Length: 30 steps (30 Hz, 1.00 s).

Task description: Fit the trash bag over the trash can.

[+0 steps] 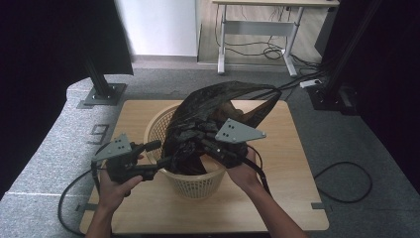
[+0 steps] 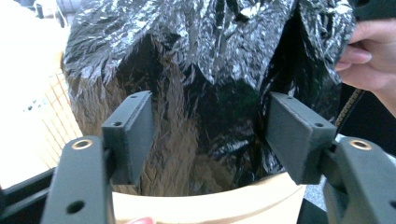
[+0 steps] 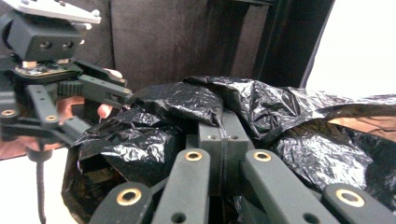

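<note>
**Fitting the bag into the basket**

The black bag (image 1: pixel 208 124) sits partly in the cream basket (image 1: pixel 190 181) at the middle of the worktop (image 1: pixel 292 198), its upper part billowing up and trailing toward the far right corner. It is not yet seated over the rim; the film bunches above the basket rather than lining it.

The right gripper (image 1: pixel 210 144) reaches in from the right over the basket's near side, its jaws pressed together on a fold of the bag. In the right gripper view the jaws meet flat with crumpled film (image 3: pixel 187 100) pinched at their tips. This grip seems to be an anchor: it keeps the bag's mouth up and taut so the other side can be worked.

The left gripper (image 1: pixel 156 153) is held level at the basket's left side, pointing right toward the bag. Its jaws stand apart; in the left gripper view the bag (image 2: pixel 201 93) lies ahead of and between the pads (image 2: pixel 133 130), which do not press it, with the basket's rim (image 2: pixel 210 200) just below. It looks lined up to take the near-left edge of the film.

Both forearms come in low from the near edge, the left hand (image 1: pixel 114 191) wrapped under its gripper, the right hand (image 1: pixel 242 171) angled inward.
</note>
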Available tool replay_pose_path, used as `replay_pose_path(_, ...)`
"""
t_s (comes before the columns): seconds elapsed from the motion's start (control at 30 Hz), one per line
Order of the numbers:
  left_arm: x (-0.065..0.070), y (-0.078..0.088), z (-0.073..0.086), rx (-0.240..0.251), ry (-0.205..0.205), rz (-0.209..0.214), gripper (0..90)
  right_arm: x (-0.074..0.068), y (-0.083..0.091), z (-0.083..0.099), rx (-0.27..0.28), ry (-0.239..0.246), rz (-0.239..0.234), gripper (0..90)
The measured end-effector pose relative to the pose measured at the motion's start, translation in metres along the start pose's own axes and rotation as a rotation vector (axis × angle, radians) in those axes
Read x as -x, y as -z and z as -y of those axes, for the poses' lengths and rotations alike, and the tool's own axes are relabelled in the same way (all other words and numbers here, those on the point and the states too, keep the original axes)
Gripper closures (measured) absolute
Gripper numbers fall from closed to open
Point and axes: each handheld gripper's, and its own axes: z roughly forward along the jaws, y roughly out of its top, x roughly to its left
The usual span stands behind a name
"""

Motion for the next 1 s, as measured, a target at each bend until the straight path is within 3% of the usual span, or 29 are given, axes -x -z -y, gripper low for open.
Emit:
replay_pose_path(0.27,0.005,-0.006,0.001,-0.022,-0.023,-0.01,48.1,-0.002,0.002,0.002,0.009,0.014,-0.027,88.8)
replay_pose_path(0.63,0.008,-0.017,-0.001,-0.055,-0.051,0.03,74.3,0.0,0.003,0.006,0.002,0.002,-0.036,88.7)
replay_pose_path(0.77,0.009,-0.019,-0.001,-0.059,-0.06,0.019,80.5,0.001,0.005,0.007,0.005,0.0,-0.045,87.9)
replay_pose_path(0.9,0.009,-0.019,-0.001,-0.052,-0.062,0.023,86.5,0.002,0.009,0.008,0.015,-0.016,-0.065,78.4)
replay_pose_path(1.0,0.007,-0.018,-0.002,-0.046,-0.061,0.024,88.2,0.002,0.014,0.007,0.018,-0.018,-0.055,68.4)
